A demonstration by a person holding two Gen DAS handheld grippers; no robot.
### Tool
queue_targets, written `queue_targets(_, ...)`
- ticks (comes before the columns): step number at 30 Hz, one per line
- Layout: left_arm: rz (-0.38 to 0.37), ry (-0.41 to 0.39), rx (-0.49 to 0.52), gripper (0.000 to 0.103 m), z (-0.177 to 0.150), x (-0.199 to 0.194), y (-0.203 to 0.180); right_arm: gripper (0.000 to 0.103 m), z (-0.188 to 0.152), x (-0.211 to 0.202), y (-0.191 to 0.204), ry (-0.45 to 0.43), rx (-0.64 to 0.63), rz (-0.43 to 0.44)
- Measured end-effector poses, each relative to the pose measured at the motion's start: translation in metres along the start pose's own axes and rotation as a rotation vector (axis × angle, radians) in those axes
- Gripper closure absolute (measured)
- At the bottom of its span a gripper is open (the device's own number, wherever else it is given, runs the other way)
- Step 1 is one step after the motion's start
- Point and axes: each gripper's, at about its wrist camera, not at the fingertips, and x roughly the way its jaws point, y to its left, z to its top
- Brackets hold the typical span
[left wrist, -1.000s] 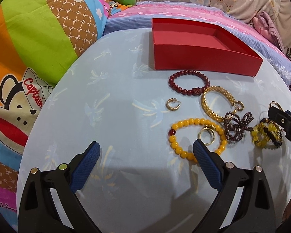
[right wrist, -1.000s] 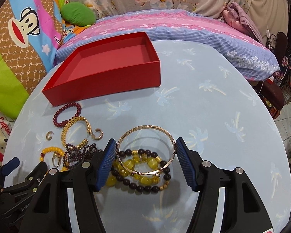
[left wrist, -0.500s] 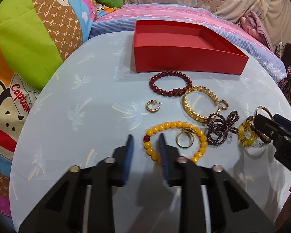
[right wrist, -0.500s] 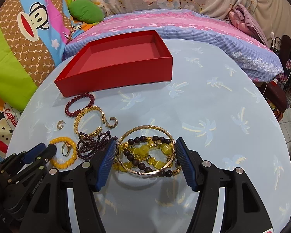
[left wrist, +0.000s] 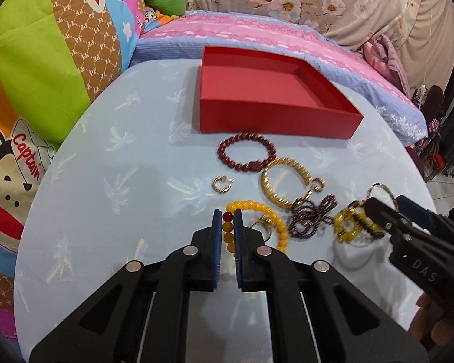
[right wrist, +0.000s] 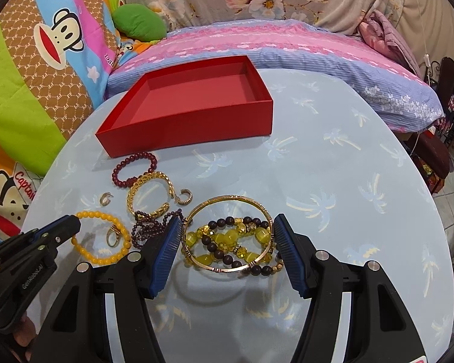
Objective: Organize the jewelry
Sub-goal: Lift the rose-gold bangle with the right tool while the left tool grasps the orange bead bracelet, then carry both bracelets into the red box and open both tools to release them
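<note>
My left gripper (left wrist: 227,216) is shut on the yellow bead bracelet (left wrist: 266,211), its beads pinched between the pads; this bracelet also shows in the right wrist view (right wrist: 101,239). My right gripper (right wrist: 227,230) holds a thin gold bangle (right wrist: 228,202) between its pads, just above a yellow-and-dark bead bracelet (right wrist: 230,242). The empty red box (left wrist: 275,121) stands at the back of the table. In front of it lie a dark red bead bracelet (left wrist: 246,155), a gold cuff (left wrist: 284,181), a small hoop earring (left wrist: 221,184), a ring (left wrist: 261,227) and a dark bead tangle (left wrist: 311,214).
The round table (left wrist: 106,181) has a pale blue palm-print cloth. A bed with pink and blue bedding (right wrist: 287,45) lies beyond it, and a bright cartoon blanket (left wrist: 30,75) hangs at the left. Bare cloth (right wrist: 348,166) shows at the right.
My left gripper went from wide open to shut on the yellow bead bracelet. My right gripper kept the gold bangle between its pads and shifted slightly.
</note>
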Motion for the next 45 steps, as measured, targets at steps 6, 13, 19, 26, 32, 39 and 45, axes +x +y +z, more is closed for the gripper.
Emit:
queue_targets(6,-0.053,-0.034,0.018,0.096,0.023,-0.017,-0.012,0.043,0.014,-0.003,0.001,-0.006,0.004,0.036)
queue_targets(13,-0.103,-0.090,0.048,0.096,0.064,-0.027,-0.028,0.043,0.053,0.002,0.004,-0.033,-0.015,0.079)
queue_targets(19,-0.143,-0.130,0.045,0.096,0.121,-0.011,-0.030,0.043,0.107,0.021,0.004,-0.051,-0.033,0.105)
queue_targets(26,-0.122,-0.146,0.042,0.096,0.189,0.038,-0.025,0.043,0.175,0.070,0.005,-0.040,-0.056,0.103)
queue_targets(32,-0.111,-0.118,0.058,0.096,0.233,0.094,-0.022,0.042,0.220,0.124,0.010,0.011,-0.079,0.112)
queue_targets(39,-0.077,-0.080,0.068,0.096,0.255,0.147,-0.019,0.042,0.246,0.180,0.014,0.096,-0.075,0.128)
queue_targets(45,-0.059,-0.043,0.065,0.096,0.264,0.176,-0.014,0.042,0.253,0.210,0.017,0.154,-0.062,0.113)
